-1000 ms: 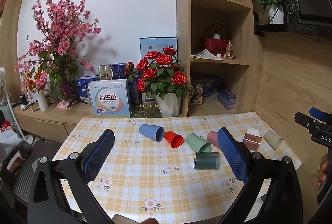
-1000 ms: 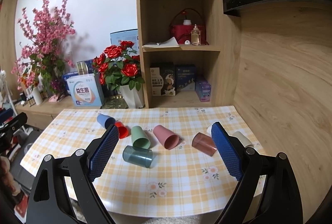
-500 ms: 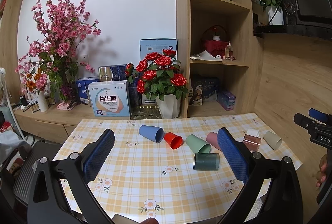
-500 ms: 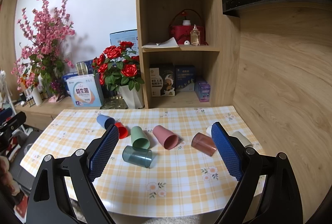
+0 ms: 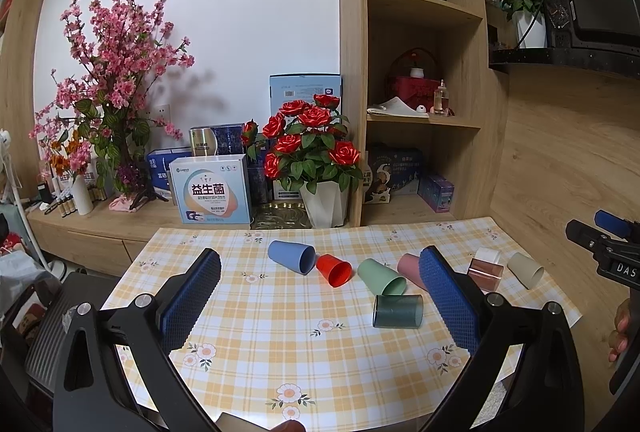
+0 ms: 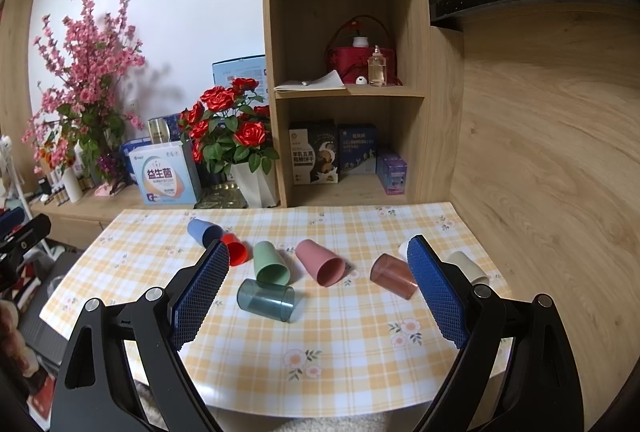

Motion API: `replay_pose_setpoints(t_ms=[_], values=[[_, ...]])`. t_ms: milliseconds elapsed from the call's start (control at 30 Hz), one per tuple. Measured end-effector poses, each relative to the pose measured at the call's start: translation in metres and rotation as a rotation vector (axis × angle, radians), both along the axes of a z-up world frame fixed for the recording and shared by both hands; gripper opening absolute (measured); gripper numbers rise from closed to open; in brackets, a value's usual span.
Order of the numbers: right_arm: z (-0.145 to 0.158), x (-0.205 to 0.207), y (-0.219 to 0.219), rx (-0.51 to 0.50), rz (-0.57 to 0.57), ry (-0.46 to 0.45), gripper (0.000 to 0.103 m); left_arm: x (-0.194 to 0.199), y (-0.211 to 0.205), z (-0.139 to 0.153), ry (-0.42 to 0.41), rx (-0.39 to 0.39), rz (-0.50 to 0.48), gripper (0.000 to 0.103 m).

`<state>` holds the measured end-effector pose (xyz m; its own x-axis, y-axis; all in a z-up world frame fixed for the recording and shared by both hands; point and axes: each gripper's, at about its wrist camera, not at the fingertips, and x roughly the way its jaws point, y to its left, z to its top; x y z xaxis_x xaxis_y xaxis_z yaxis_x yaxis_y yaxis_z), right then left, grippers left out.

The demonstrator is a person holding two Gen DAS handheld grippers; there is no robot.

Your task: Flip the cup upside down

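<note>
Several cups lie on their sides on the checked tablecloth point(image 5: 256, 316): a blue cup point(image 5: 291, 256), a red cup point(image 5: 334, 270), a green cup point(image 5: 381, 276), a pink cup point(image 6: 321, 262), a clear dark teal cup point(image 6: 265, 299), a clear brown cup point(image 6: 393, 275), and a beige cup point(image 5: 525, 269). A white cup point(image 5: 487, 255) sits behind the brown one. My left gripper point(image 5: 318, 298) is open and empty, held back above the table's near edge. My right gripper point(image 6: 318, 292) is open and empty, also held back from the cups.
A white pot of red roses point(image 5: 316, 168) stands just behind the table's far edge. A wooden shelf unit point(image 6: 346, 72) with boxes and jars rises behind. A wooden wall point(image 6: 552, 152) runs along the table's right side. Boxes and a pink blossom vase point(image 5: 82, 192) stand at back left.
Both views have shifted very slightly; the cups and the open grippers stand as before.
</note>
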<state>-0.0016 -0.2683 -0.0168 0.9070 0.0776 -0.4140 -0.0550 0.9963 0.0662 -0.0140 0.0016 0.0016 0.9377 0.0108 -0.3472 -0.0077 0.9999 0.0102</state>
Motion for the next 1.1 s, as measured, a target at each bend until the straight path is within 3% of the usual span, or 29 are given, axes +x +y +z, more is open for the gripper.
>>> replay_pose_setpoints(t_ms=[367,533,700,933,1100], values=[[-0.006,0.004,-0.002,0.005,-0.005,0.021,0.088,0.004,0.002,-0.007,0.020,-0.012,0.011,0.097],[-0.019,0.012,-0.010,0.027,-0.002,0.026,0.088,0.015,0.015,-0.027,0.028,-0.087,0.006,0.097],[-0.050,0.029,-0.032,0.063,-0.058,0.061,0.088,0.034,0.020,-0.058,0.071,-0.087,-0.004,0.097],[-0.113,0.062,-0.057,0.155,-0.125,0.165,0.087,0.064,0.021,-0.108,0.185,-0.018,0.048,0.097],[-0.151,0.083,-0.058,0.161,-0.129,0.226,0.088,0.082,0.028,-0.138,0.264,-0.059,0.057,0.097]])
